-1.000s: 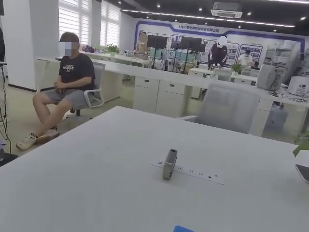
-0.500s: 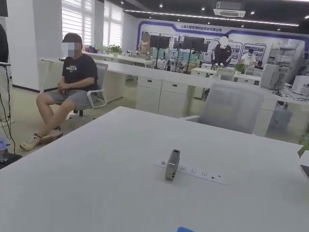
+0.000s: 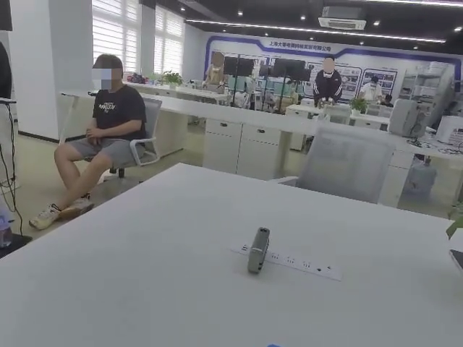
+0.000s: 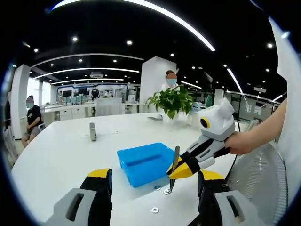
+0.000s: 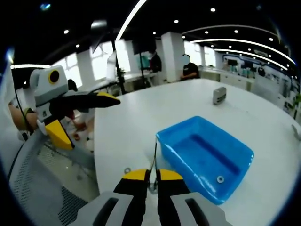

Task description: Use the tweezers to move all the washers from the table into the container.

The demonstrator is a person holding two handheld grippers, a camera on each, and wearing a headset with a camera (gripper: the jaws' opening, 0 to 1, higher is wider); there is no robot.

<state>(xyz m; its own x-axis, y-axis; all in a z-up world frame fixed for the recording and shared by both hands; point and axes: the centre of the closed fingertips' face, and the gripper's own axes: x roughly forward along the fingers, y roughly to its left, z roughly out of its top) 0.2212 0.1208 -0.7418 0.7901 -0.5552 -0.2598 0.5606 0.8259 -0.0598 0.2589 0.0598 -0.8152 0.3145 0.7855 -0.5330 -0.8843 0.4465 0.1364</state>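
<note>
Tweezers (image 5: pixel 155 157) in right gripper (image 5: pixel 150 175), background person (image 3: pixel 328 79) now standing upright

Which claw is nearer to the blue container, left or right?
Right. The right claw, shut on the tweezers, is just beside the blue container; the left claw is farther away, near the edge of the table.

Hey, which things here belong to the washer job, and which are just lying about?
For the job: tweezers in the right tongs, loose washers, blue container.
Lying about: power strip, grey adapter, potted plant, office chair.
</note>
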